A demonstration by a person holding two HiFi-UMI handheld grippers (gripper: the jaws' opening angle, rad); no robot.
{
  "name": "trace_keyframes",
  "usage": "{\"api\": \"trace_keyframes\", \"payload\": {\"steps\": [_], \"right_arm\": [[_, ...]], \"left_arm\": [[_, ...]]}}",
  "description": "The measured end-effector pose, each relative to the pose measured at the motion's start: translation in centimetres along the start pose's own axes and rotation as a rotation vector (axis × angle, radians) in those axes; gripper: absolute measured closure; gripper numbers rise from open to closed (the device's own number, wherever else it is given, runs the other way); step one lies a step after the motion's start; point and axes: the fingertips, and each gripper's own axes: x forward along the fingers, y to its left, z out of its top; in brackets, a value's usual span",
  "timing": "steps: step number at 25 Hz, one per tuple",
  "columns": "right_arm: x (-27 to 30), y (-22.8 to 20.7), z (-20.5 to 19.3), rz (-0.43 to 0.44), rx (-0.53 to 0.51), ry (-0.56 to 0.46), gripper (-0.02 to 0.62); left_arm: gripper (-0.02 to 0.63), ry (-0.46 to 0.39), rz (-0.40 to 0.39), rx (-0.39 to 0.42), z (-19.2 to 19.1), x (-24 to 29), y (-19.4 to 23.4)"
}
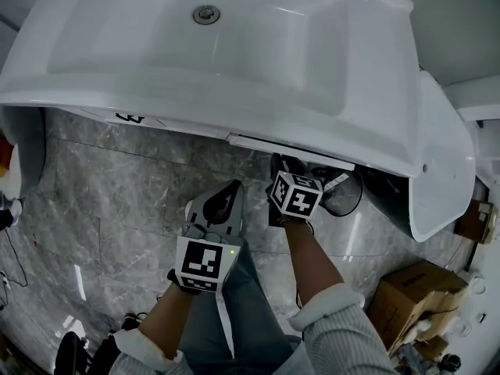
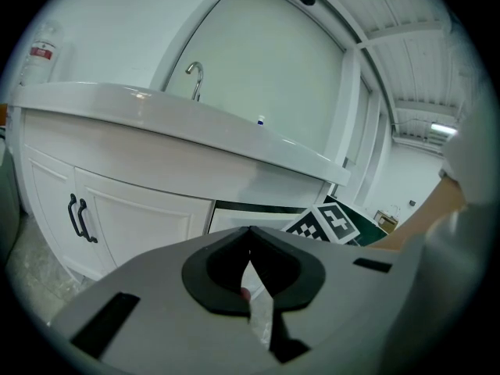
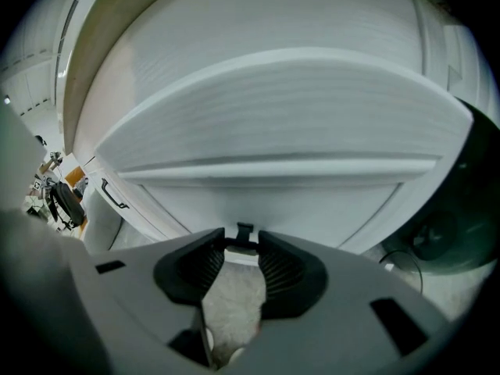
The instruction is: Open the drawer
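The white drawer (image 1: 269, 144) under the sink rim stands out a little from the vanity; in the left gripper view a dark gap shows above the drawer front (image 2: 234, 219). My right gripper (image 3: 244, 241) is at the drawer front (image 3: 312, 201), its jaws shut on the small black drawer handle (image 3: 244, 233), which spans the gap between the tips. From above, the right gripper (image 1: 287, 164) reaches under the sink edge. My left gripper (image 1: 233, 187) hangs back from the vanity, to the left of the right one. The left gripper (image 2: 250, 231) is shut with nothing held.
The white sink basin (image 1: 195, 45) overhangs the cabinet. The cabinet doors to the left carry black handles (image 2: 78, 219). A dark round thing (image 1: 344, 194) sits on the grey marble floor right of the drawer. A cardboard box (image 1: 414, 291) stands at the lower right.
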Motion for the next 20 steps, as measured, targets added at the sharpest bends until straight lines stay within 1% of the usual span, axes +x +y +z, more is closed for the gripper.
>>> {"api": "trace_keyframes", "payload": {"steps": [7, 14, 20], "right_arm": [[-1.3, 0.7, -2.2, 0.01, -0.007, 0.01, 0.456], [-2.1, 1.2, -3.2, 0.011, -0.013, 0.016, 0.457], [-3.0, 1.6, -5.0, 0.019, -0.006, 0.025, 0.457]], "left_arm": [[0.589, -0.004, -0.008, 0.0, -0.1, -0.2, -0.5], [0.589, -0.001, -0.006, -0.001, -0.4, -0.5, -0.6], [0.589, 0.002, -0.008, 0.006, -0.7, -0.9, -0.7]]}}
